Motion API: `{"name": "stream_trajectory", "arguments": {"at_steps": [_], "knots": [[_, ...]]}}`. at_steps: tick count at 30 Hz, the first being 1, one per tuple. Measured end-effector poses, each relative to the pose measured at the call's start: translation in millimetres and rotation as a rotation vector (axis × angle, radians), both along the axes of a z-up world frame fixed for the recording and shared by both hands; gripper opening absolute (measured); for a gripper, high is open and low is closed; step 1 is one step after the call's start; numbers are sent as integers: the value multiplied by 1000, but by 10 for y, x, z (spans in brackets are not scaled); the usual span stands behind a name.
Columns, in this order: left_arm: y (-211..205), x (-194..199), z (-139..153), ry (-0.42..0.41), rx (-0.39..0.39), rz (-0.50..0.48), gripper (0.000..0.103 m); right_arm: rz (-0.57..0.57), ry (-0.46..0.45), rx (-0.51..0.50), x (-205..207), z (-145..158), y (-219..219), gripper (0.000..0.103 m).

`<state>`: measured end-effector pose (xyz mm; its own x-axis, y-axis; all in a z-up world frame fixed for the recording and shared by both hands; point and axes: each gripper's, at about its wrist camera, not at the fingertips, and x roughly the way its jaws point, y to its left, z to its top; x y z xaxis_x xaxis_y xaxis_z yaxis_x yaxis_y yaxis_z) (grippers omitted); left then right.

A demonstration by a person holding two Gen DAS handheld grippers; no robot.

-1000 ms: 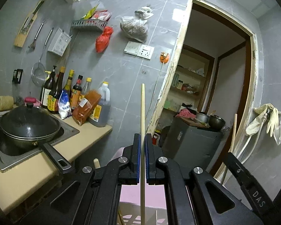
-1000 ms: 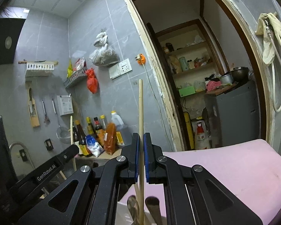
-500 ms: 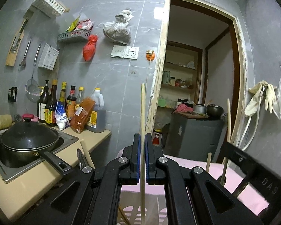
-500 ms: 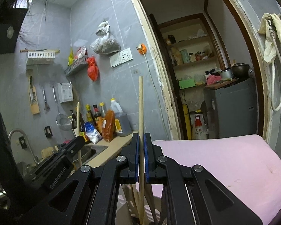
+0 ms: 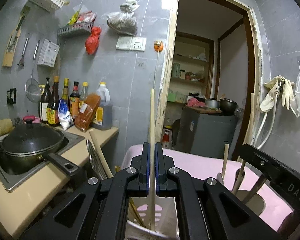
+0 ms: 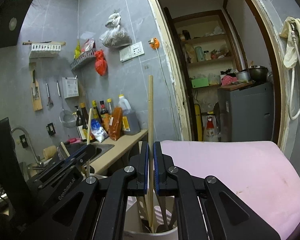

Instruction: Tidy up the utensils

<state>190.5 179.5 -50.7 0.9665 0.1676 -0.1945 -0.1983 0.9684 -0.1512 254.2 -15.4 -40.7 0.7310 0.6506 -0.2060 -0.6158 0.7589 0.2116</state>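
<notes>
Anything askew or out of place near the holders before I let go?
Nothing spilled. Only the spatula and wooden handle beside the left gripper lean steeply toward the counter, while both held chopsticks stand upright.

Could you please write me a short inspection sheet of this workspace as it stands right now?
Surface: pink table top, bare where visible; beige counter beside it.
Job's things: one chopstick upright in the left hand-held gripper; another chopstick in the right hand-held gripper, its lower end inside a white utensil holder.
Clutter: lidded wok, sauce bottles.
Grippers: both shut on chopsticks.
Cables: white cord below the orange plug.
Surroundings: grey tiled wall, open doorway.
</notes>
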Motion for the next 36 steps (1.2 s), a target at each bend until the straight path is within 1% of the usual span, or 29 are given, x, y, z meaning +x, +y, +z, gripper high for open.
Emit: {"name": "stream_trajectory", "arguments": {"at_steps": [2, 7, 8, 11, 13, 16, 18, 21, 22, 23, 24, 26, 28, 29, 30, 33, 36], "knots": [[18, 3, -7, 29, -21, -19, 3, 3, 9, -7, 3, -2, -12, 4], [16, -5, -13, 86, -43, -68, 3, -4, 32, -19, 14, -4, -42, 4], [17, 1, -17, 101, -49, -79, 6, -4, 37, -20, 14, -5, -49, 4], [19, -20, -21, 117, -63, -95, 20, -7, 44, -24, 9, 7, -63, 5], [22, -45, 3, 118, -76, -100, 20, -9, 48, -26, 6, 27, -71, 5], [22, -80, 65, 118, -81, -104, 22, -13, 55, -23, 10, 61, -98, 9], [31, -106, 117, 116, -87, -109, 29, -19, 56, -18, 13, 83, -130, 11], [31, -145, 204, 110, -90, -112, 30, -31, 51, -11, 4, 145, -188, 17], [29, -153, 234, 112, -90, -113, 30, -35, 51, -9, 3, 170, -207, 21], [25, -160, 267, 118, -89, -115, 34, -40, 50, -9, -2, 183, -224, 22], [17, -157, 285, 127, -89, -116, 40, -46, 48, -10, -9, 207, -247, 22], [23, -162, 334, 149, -112, -133, 43, -55, 46, -13, -28, 241, -289, 23], [13, -166, 369, 168, -117, -139, 44, -66, 47, -14, -47, 273, -339, 24], [4, -172, 397, 180, -114, -143, 46, -73, 50, -17, -55, 281, -358, 25], [-7, -178, 411, 183, -113, -144, 51, -80, 55, -21, -65, 291, -380, 26], [-34, -236, 468, 183, -119, -149, 62, -98, 69, -32, -100, 317, -440, 29], [-78, -259, 522, 209, -111, -162, 68, -117, 86, -46, -134, 353, -501, 36]]}}
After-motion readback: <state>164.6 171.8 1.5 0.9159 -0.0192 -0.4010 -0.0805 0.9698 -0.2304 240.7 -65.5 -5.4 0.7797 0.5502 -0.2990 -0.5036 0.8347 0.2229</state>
